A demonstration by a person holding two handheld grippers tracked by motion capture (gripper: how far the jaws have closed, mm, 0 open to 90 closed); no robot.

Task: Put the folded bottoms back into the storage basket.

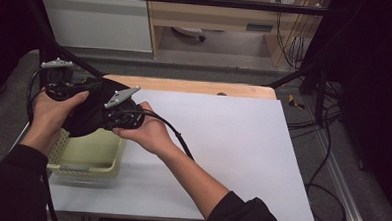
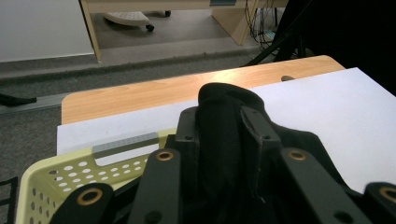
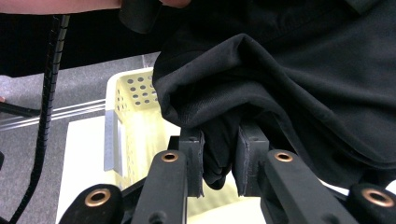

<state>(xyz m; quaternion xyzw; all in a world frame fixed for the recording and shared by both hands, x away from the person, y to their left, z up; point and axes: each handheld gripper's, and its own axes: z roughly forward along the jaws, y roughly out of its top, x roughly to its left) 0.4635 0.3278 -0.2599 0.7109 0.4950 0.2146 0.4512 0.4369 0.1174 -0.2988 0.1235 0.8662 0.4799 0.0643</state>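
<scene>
Both grippers pinch one black cloth above the yellow basket at the table's left edge. The left gripper and right gripper squeeze folds. No writing can be read.

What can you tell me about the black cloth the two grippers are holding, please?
The black cloth is a soft, matte, bunched fabric, perhaps a garment, with folds and a seam-like edge. It hangs above the pale yellow perforated basket at the table's left side. Both grippers are shut on it: the left gripper pinches an upstanding fold, and the right gripper clamps a lower fold between its pads. Its full shape cannot be told.
</scene>
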